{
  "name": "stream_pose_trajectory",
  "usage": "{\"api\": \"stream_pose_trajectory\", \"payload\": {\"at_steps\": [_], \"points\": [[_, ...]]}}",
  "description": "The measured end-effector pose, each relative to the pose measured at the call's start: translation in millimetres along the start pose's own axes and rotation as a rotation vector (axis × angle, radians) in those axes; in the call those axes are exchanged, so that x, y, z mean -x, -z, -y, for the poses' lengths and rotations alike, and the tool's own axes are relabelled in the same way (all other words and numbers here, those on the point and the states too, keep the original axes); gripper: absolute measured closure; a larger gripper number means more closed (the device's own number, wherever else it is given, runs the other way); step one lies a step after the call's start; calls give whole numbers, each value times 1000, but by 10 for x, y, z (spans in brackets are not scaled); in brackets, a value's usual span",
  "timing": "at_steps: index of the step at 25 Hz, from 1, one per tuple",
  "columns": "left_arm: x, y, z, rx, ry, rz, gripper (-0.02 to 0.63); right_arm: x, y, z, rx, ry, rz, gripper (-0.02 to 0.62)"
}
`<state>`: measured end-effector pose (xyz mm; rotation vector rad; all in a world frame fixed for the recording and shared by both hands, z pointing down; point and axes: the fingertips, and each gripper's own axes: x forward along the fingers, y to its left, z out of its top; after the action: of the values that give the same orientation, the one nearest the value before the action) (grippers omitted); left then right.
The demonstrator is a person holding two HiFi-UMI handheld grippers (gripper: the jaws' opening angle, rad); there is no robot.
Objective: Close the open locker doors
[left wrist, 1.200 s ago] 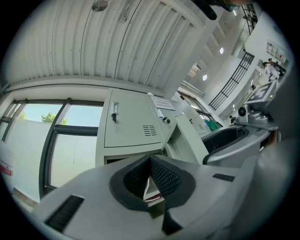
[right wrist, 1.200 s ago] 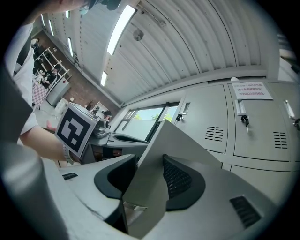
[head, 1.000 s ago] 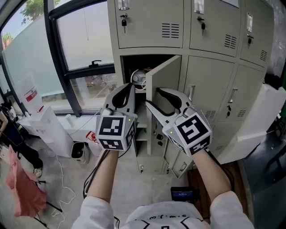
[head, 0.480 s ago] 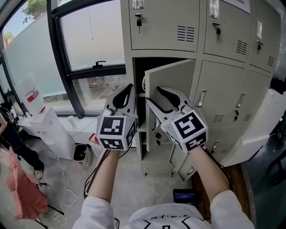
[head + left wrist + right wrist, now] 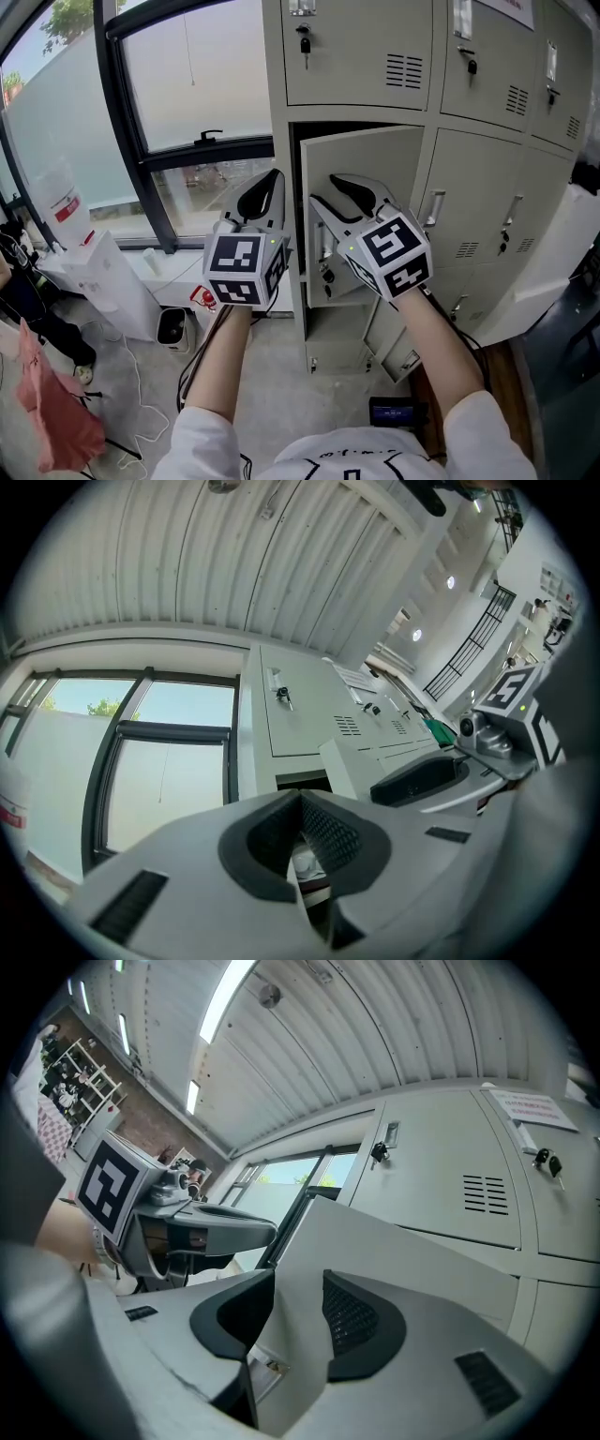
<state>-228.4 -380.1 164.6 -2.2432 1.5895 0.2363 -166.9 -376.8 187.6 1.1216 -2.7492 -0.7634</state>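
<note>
The beige lockers [image 5: 375, 56] have one middle-row door [image 5: 375, 159] swung partly open, its front edge towards me. My right gripper [image 5: 330, 190] straddles that edge. In the right gripper view the door [image 5: 403, 1241] passes between the jaws of the right gripper [image 5: 298, 1288], which have just been closing; I see no firm pinch. My left gripper [image 5: 272, 178] hovers just left of the open compartment, jaws together and empty. In the left gripper view the left gripper [image 5: 300, 799] has its tips meeting before the dark opening. A lower door [image 5: 398, 349] also hangs ajar.
A large window [image 5: 187, 84] fills the wall left of the lockers. Below it stand a white box [image 5: 112, 281] and a small white bin [image 5: 172, 326]. Pink cloth [image 5: 52, 403] lies at the far left, and a dark device [image 5: 394, 411] is on the floor.
Both grippers have advanced towards the lockers, which now sit closer in view. The right gripper's jaws have narrowed a little around the door edge. More of the door's face shows.
</note>
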Motion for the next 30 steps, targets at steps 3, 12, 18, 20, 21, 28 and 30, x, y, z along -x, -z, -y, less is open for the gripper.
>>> {"api": "stream_pose_trajectory", "payload": {"at_steps": [3,12,18,20,21,28,30], "points": [[-37,52,-61,1,4,-7,591,-134,76,42,1,5,-22,440],[-155,254,-216,2,23,-30,591,-524,390,143,-15,20,-86,444],[-254,332,-278,2,38,-34,591,-658,488,263,-25,47,-105,448],[-280,343,-285,4,42,-31,591,-687,508,303,-24,56,-112,449],[-291,347,-286,4,45,-30,591,-700,516,322,-23,60,-115,449],[-333,363,-299,8,51,-27,591,-737,511,379,17,88,-130,465],[-332,371,-298,10,51,-28,591,-740,512,388,18,93,-129,468]]}}
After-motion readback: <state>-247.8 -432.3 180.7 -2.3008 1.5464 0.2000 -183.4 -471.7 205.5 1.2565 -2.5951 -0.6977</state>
